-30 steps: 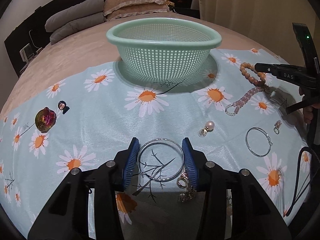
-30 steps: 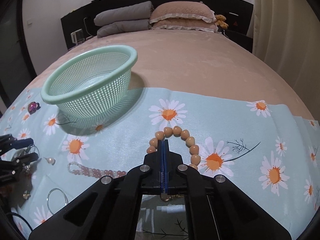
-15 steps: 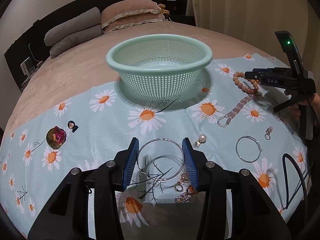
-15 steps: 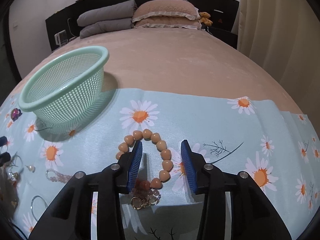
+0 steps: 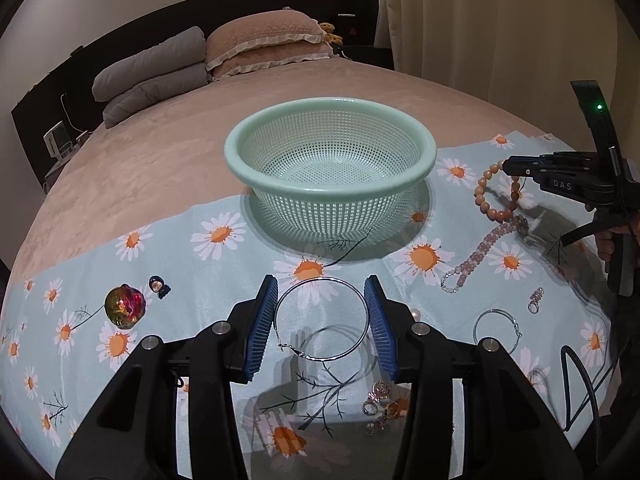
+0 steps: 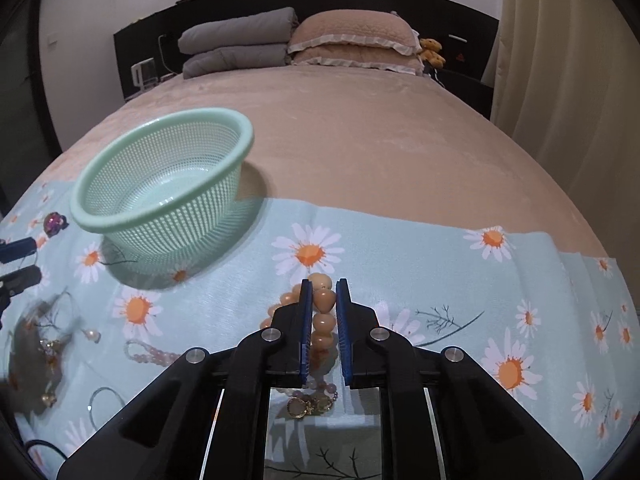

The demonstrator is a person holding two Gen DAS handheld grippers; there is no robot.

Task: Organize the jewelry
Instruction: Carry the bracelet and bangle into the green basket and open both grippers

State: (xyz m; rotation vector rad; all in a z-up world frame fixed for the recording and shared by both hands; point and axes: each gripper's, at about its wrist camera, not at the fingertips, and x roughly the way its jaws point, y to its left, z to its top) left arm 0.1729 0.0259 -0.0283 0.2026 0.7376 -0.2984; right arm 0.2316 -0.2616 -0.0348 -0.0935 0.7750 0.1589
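Beaded bracelet (image 6: 323, 312) hangs lengthwise, clamped in right tool (image 6: 324, 300); left tool (image 5: 322, 320) grips hoop (image 5: 320, 318).

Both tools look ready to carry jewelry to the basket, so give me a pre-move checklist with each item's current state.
1. Left tool grips the silver hoop: ok, the hoop sits across the gap between the blue pads and its shadow falls on the cloth below, so it looks lifted.
2. Right tool grips the bead bracelet: ok, pads closed on the beads.
3. Bracelet fully off the cloth: cannot tell, the lower beads and charm hang low.
4. Basket upright with an open mouth: ok.
5. Basket holds nothing that blocks a drop: ok.
6. Path clear of the pink bead strand: cannot tell.
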